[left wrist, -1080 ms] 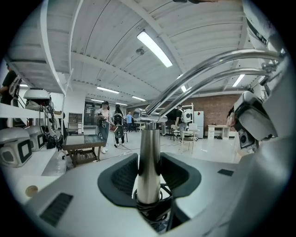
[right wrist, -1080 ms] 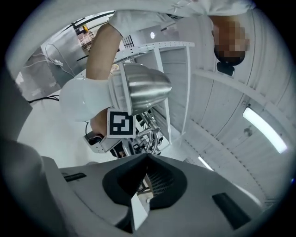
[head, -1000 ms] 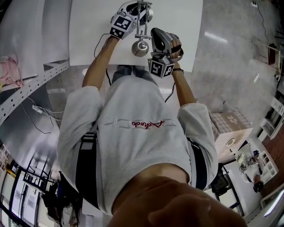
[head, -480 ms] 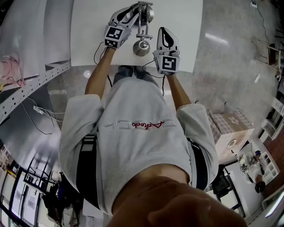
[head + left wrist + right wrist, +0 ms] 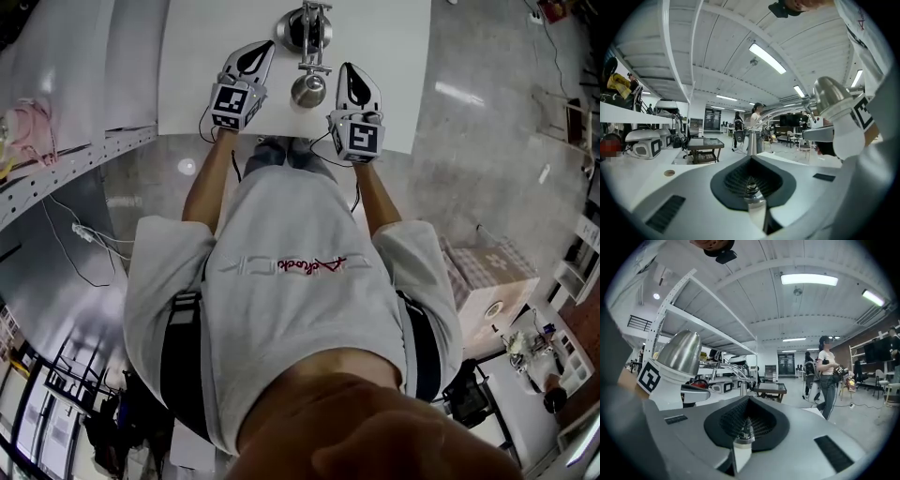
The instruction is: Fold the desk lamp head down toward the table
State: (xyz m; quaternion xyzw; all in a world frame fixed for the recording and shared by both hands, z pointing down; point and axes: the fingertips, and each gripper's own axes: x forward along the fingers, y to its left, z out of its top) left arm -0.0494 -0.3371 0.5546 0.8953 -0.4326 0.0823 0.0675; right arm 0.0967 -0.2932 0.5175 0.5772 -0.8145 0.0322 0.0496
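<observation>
Flanking the lamp head [image 5: 308,91], fold looks done: left gripper [image 5: 262,50] (9 o'clock) just squeezed together empty, right gripper [image 5: 348,69] (3 o'clock) likewise.

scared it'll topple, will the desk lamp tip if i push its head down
Probably stiff: the desk lamp is jointed metal. Its shiny head looks slippery and reaches beyond the base, so it might tip or slide on the smooth table.

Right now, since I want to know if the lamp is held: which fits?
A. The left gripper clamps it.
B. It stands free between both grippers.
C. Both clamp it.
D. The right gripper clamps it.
B: the lamp stands apart between the left gripper and the right gripper, whose fingers are shut on nothing.
</observation>
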